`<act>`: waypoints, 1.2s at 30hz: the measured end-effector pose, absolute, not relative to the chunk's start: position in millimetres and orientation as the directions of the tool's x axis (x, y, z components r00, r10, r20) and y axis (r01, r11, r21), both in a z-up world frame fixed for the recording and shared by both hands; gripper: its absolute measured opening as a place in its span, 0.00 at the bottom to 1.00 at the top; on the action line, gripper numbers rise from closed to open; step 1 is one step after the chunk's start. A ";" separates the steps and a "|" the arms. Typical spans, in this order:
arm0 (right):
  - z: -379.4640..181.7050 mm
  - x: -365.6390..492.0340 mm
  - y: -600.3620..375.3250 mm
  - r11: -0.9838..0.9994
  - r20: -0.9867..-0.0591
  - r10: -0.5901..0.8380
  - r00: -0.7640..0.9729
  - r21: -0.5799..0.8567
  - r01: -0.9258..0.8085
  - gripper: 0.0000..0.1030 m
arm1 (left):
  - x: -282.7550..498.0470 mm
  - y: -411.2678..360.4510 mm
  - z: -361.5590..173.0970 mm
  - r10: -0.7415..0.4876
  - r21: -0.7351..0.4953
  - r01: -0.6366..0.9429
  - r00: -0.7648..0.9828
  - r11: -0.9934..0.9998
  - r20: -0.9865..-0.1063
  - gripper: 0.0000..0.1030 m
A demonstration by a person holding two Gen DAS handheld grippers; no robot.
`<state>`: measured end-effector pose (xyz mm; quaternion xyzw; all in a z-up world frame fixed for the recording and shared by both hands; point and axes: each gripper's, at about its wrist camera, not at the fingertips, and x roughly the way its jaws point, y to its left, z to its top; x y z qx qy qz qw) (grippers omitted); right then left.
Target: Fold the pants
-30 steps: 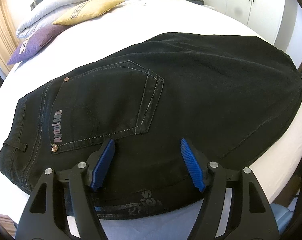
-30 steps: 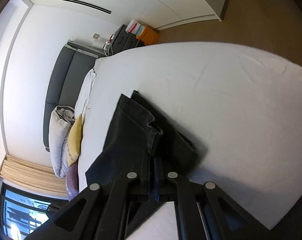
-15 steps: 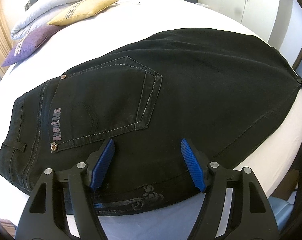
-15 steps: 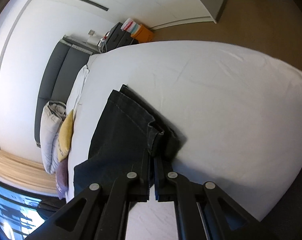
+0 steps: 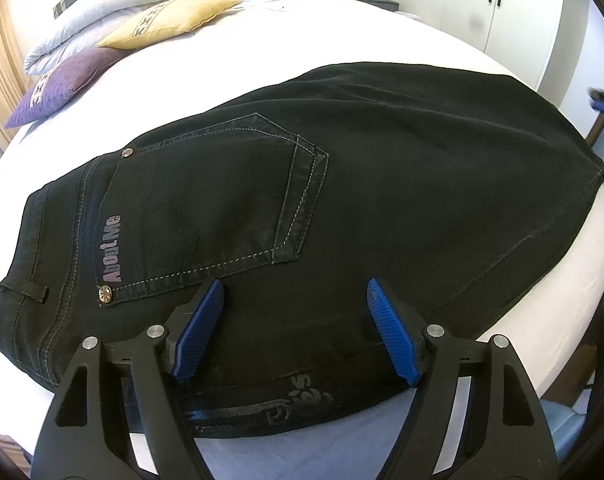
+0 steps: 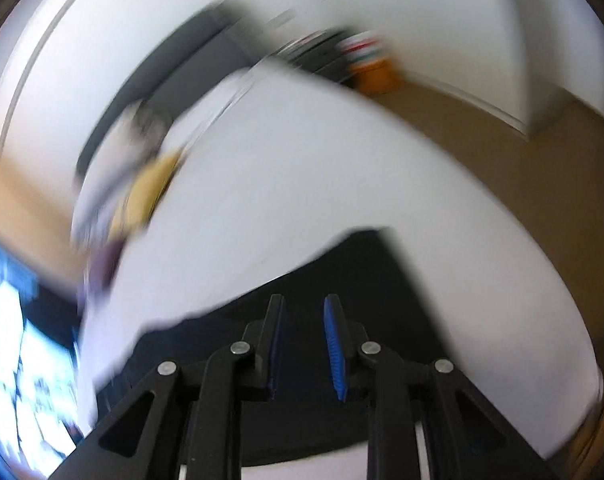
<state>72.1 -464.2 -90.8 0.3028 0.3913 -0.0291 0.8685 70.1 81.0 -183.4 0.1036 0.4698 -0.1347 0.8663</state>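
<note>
Black denim pants (image 5: 342, 184) lay folded flat on the white-sheeted bed (image 5: 302, 32), back pocket (image 5: 218, 208) facing up, waistband at the left. The left gripper (image 5: 296, 320) hovered over the near edge of the pants, its blue ribbed fingers (image 5: 200, 332) spread wide, holding nothing. The right wrist view was motion-blurred; the right gripper (image 6: 304, 344) sat above the pants (image 6: 362, 280), fingers (image 6: 334, 344) parted by a narrow gap with nothing between them. A yellow cushion (image 5: 170, 22) and a purple cushion (image 5: 62, 84) sat near the headboard.
</note>
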 end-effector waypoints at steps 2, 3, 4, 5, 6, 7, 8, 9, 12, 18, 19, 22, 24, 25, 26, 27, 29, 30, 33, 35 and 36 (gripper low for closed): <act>-93.9 113.1 -456.2 0.878 -0.746 0.202 0.634 0.425 0.220 0.30 | 70.6 80.9 -183.1 -0.138 0.052 0.332 0.521 0.942 -0.842 0.72; -96.4 123.0 -457.7 0.893 -0.764 0.191 0.617 0.397 0.215 0.31 | 70.8 79.7 -182.9 -0.138 0.051 0.332 0.521 0.942 -0.842 0.72; -99.7 136.3 -462.9 0.922 -0.801 0.113 0.588 0.305 0.239 0.31 | 70.8 79.5 -182.9 -0.139 0.051 0.333 0.521 0.942 -0.842 0.72; -102.7 146.4 -469.6 0.941 -0.819 0.067 0.570 0.242 0.237 0.32 | 70.9 79.5 -182.9 -0.140 0.049 0.333 0.521 0.942 -0.842 0.72; -106.2 150.2 -472.6 0.948 -0.822 0.077 0.564 0.235 0.214 0.35 | 70.7 79.4 -183.0 -0.142 0.047 0.332 0.522 0.942 -0.841 0.72; -110.9 157.6 -479.0 0.955 -0.821 0.117 0.559 0.247 0.162 0.47 | 70.6 79.8 -183.6 -0.146 0.043 0.331 0.525 0.942 -0.839 0.73; -112.3 160.6 -479.8 0.965 -0.822 0.124 0.556 0.231 0.127 0.55 | 70.5 80.1 -184.0 -0.149 0.041 0.332 0.527 0.942 -0.837 0.73; -112.9 163.3 -476.4 0.980 -0.818 0.137 0.558 0.195 0.044 0.55 | 70.6 80.5 -184.2 -0.151 0.041 0.334 0.528 0.942 -0.836 0.73; -118.3 166.8 -464.1 0.984 -0.833 0.139 0.535 0.055 -0.169 0.59 | 71.8 82.6 -183.7 -0.155 0.038 0.340 0.524 0.940 -0.838 0.74; -136.0 181.5 -512.3 0.980 -0.849 0.195 0.492 0.155 -0.121 0.59 | 72.1 87.6 -184.7 -0.165 0.032 0.345 0.527 0.938 -0.834 0.74; -140.2 184.3 -520.9 0.975 -0.840 0.222 0.495 0.193 -0.109 0.59 | 72.7 88.2 -184.8 -0.166 0.031 0.346 0.525 0.938 -0.835 0.74; -153.7 191.2 -528.0 0.957 -0.834 0.287 0.472 0.267 -0.110 0.59 | 74.6 90.4 -184.4 -0.166 0.032 0.351 0.519 0.936 -0.839 0.74; -163.4 198.6 -516.7 0.962 -0.859 0.272 0.433 0.236 -0.138 0.59 | 77.2 89.7 -183.9 -0.164 0.034 0.353 0.516 0.935 -0.841 0.75; -167.8 195.1 -514.6 0.965 -0.869 0.260 0.421 0.218 -0.145 0.59 | 78.2 89.6 -184.0 -0.162 0.036 0.354 0.515 0.935 -0.842 0.75; -170.9 193.9 -510.9 0.968 -0.876 0.247 0.414 0.198 -0.157 0.58 | 79.5 88.6 -184.1 -0.160 0.038 0.354 0.514 0.935 -0.843 0.75; -171.0 192.3 -509.1 0.968 -0.871 0.241 0.427 0.186 -0.166 0.56 | 80.3 86.9 -184.5 -0.159 0.040 0.353 0.515 0.935 -0.843 0.76; -167.7 194.1 -508.8 0.970 -0.860 0.236 0.452 0.178 -0.167 0.38 | 81.9 85.1 -185.5 -0.157 0.041 0.350 0.516 0.936 -0.842 0.76; -166.3 197.3 -504.3 0.970 -0.857 0.235 0.459 0.176 -0.167 0.34 | 82.7 84.9 -185.9 -0.156 0.040 0.348 0.517 0.937 -0.842 0.76; -167.3 199.6 -496.7 0.972 -0.859 0.218 0.464 0.145 -0.188 0.24 | 84.3 83.3 -186.8 -0.153 0.043 0.346 0.519 0.937 -0.841 0.77; -165.8 202.6 -490.5 0.973 -0.864 0.199 0.463 0.118 -0.198 0.16 | 85.4 82.8 -187.1 -0.152 0.044 0.346 0.518 0.937 -0.841 0.77; -164.2 201.6 -490.7 0.972 -0.863 0.202 0.464 0.119 -0.202 0.15 | 84.8 83.2 -187.1 -0.153 0.043 0.347 0.518 0.937 -0.841 0.77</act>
